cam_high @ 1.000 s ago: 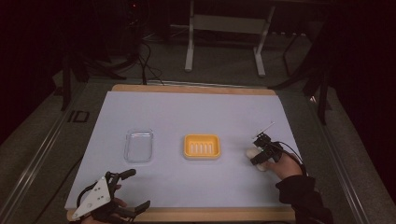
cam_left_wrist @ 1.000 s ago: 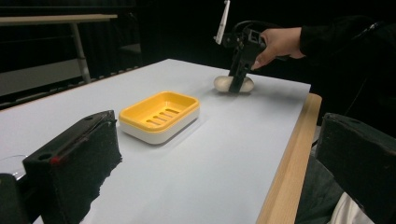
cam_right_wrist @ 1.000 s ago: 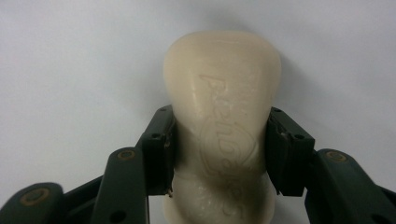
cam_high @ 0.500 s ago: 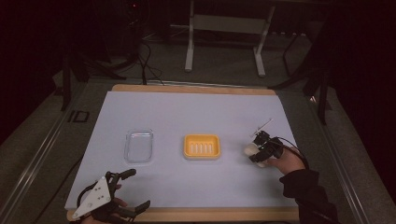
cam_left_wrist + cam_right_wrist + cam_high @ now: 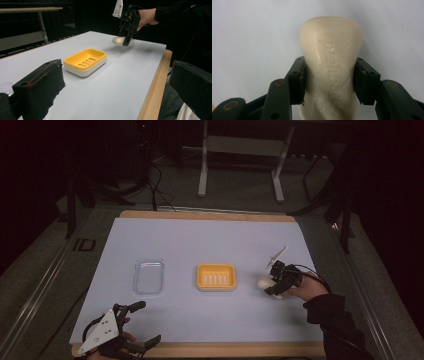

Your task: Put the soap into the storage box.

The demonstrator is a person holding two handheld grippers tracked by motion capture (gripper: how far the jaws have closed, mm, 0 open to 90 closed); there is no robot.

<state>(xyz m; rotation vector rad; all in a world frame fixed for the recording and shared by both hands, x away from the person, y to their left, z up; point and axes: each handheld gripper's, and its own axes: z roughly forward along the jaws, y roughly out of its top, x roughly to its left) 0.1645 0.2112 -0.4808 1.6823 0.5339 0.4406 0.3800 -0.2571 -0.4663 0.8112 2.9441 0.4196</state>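
High view: a person's right gripper pinches a pale bar of soap on the blue-white table mat, to the right of a yellow soap dish and apart from it. A clear plastic tray lies to the left of the dish. The left gripper rests near the mat's near-left corner, jaws spread and holding nothing.

Left gripper view: seen between its own two wide-apart black jaws, the yellow dish sits in the middle ground, its slotted floor bare. Beyond it the right gripper points steeply down, clamped on the soap, which lies on the mat or just above it; contact cannot be told. A hand grips the tool from above.

Right gripper view: both pads press the long sides of the soap around its narrower waist, embossed lettering facing up. The bar looks hard, smooth and waxy, with a slightly wet sheen near the jaws, so it is likely light but slippery, prone to squirting out of a tight squeeze. The waist, where the flanks curve inward, appears the safest place to hold it, with moderate pressure and the bar kept level on any carry toward the dish.
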